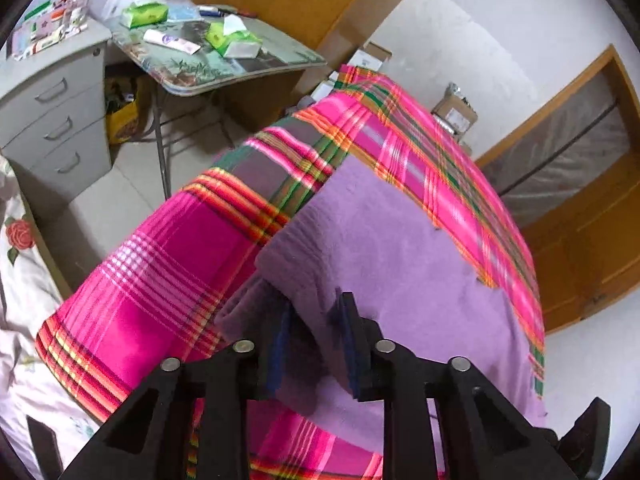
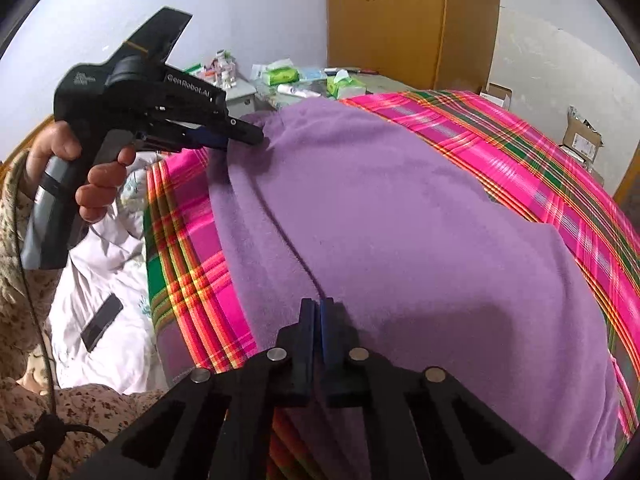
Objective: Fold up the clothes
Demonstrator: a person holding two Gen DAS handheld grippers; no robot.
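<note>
A purple fleece garment lies spread over a pink plaid blanket on the bed, with a long crease along its left side. My left gripper has a thick folded edge of the purple fleece bunched between its pads and is shut on it. In the right wrist view this left gripper, held by a hand, bites the garment's far left corner. My right gripper has its blue pads pressed together where the crease ends, pinching the near edge of the fleece.
A grey drawer cabinet and a folding table with tissue packs stand beyond the bed. A wooden wardrobe, a door and a cardboard box line the walls. A dark flat object lies on the white floral sheet.
</note>
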